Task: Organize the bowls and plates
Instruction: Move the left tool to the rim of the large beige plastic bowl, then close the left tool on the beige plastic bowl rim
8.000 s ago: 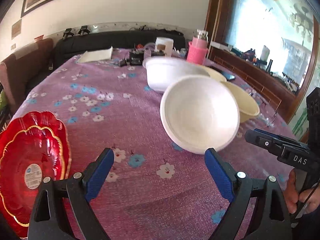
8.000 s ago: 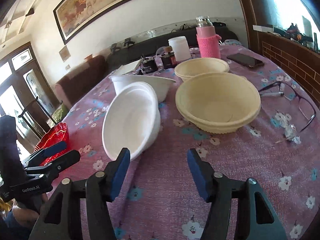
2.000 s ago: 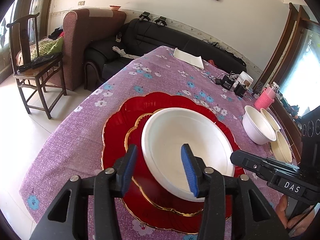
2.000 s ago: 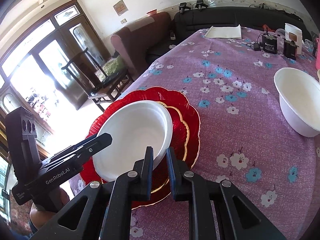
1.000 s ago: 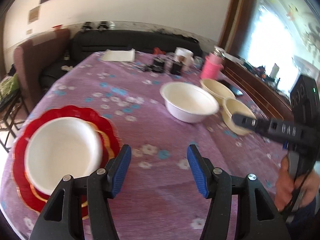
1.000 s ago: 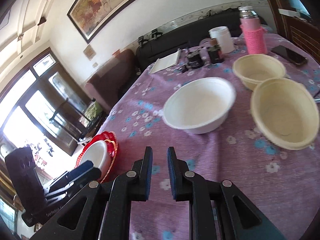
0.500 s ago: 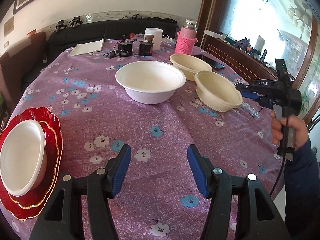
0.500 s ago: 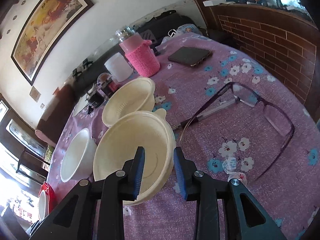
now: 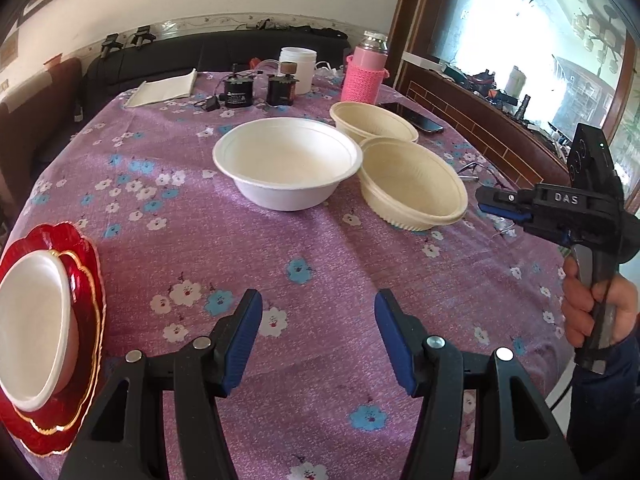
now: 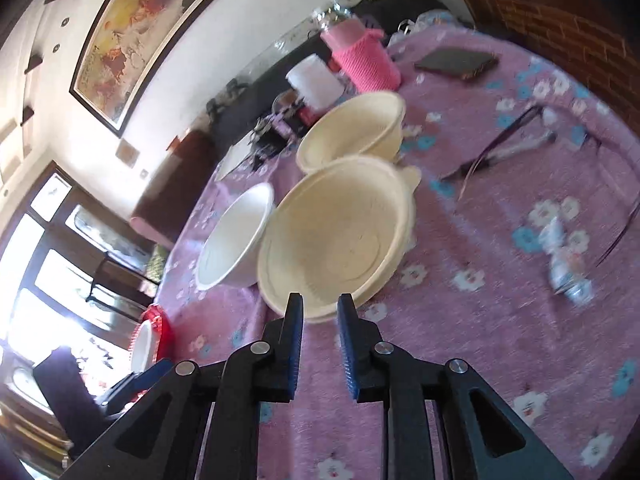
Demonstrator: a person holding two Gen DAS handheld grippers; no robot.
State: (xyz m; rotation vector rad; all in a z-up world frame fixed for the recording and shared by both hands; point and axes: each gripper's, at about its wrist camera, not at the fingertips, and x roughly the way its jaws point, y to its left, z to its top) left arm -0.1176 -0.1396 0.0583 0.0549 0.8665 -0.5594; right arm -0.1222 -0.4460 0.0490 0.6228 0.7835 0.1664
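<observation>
A white bowl [image 9: 32,320] rests in stacked red plates [image 9: 86,280] at the table's left edge. A second white bowl [image 9: 287,168] stands mid-table, with a near cream bowl [image 9: 412,182] and a far cream bowl [image 9: 374,124] to its right. My left gripper [image 9: 318,320] is open and empty over bare cloth. My right gripper [image 10: 319,312] is partly open, its tips at the near rim of the near cream bowl [image 10: 336,232]; it holds nothing. The white bowl [image 10: 236,236] and the far cream bowl [image 10: 352,132] lie beyond.
A pink flask [image 9: 366,76], a white jar [image 9: 298,68], two small black devices [image 9: 258,90] and a folded cloth [image 9: 164,88] stand at the back. A phone [image 9: 412,118] and glasses [image 10: 516,144] lie at the right. The table's edge is close below both grippers.
My right gripper has closed in on the near cream bowl's rim, its jaws slightly wider apart. My left gripper has stayed open, shifting only a little.
</observation>
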